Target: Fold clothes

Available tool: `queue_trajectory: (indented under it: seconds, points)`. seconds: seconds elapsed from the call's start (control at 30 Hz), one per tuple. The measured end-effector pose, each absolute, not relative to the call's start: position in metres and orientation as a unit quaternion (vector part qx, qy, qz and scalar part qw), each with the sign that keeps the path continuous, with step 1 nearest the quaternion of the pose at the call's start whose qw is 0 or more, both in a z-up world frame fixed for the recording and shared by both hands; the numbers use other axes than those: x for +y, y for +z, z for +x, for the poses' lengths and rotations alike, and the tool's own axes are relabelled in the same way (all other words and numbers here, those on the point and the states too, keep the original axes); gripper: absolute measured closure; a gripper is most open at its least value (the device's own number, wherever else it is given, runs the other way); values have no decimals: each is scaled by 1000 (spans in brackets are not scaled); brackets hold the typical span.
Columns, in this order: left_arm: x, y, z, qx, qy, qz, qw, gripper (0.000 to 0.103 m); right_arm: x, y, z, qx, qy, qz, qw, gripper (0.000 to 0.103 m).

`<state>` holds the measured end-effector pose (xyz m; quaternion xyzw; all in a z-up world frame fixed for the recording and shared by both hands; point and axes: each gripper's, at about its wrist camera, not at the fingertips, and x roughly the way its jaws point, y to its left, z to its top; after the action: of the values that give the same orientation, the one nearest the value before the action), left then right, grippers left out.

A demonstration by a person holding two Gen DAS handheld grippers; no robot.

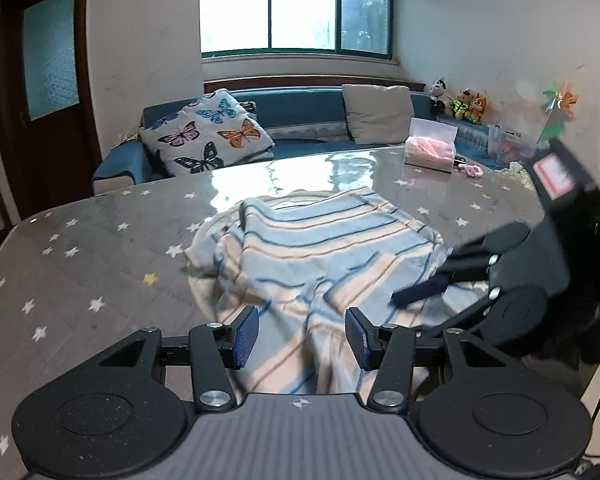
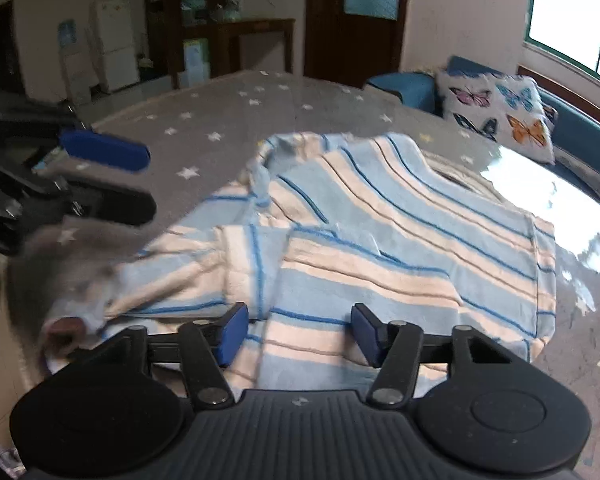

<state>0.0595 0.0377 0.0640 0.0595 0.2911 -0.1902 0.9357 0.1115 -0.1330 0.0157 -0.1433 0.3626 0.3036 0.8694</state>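
- Garment [image 1: 320, 248]: striped fleece top, partly folded, lying near the table's [image 1: 100, 240] front edge, between its middle and the corner nearest the right claw; the hem spills toward that edge.
- Left claw [image 1: 302, 338]: jaws about half open, nothing pinched; cloth lies under and between the pads, not gripped. It hangs over the near hem.
- Right claw [image 2: 300, 334]: jaws also half open and empty, over the near striped edge, just above the cloth.
- Both claws sit close together at the same side of the garment; the right one shows blurred at the right of the left wrist view.
- Sleeve [image 2: 188, 264] is folded across the body, its cuff toward the front edge.
- Step, as I judge it: re-grip for the next fold.
- To do well: drop each claw onto a hem corner, pinch all layers, lift evenly, carry toward the collar [image 2: 456, 176] at the far edge, keep the stripes parallel.
- Risk: catching one layer only, dragging the sleeve out.
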Motion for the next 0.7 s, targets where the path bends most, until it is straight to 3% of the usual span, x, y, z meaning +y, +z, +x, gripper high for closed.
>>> queue_trajectory:
  seconds: [0.1, 0.2, 0.63, 0.7]
  points:
    - [28, 63, 71, 295, -200, 64, 932, 52, -139, 10, 113, 371, 293, -132, 871, 85]
    - [16, 60, 82, 302, -210, 72, 927, 52, -157, 16, 108, 366, 276, -114, 882, 97]
    - [-16, 20, 131, 374, -199, 81, 902, 55, -262, 36, 73, 351, 166, -11, 921, 98]
    - [-20, 17, 130, 377, -208, 81, 899, 83, -277, 33, 70, 353, 143, 5, 925, 98]
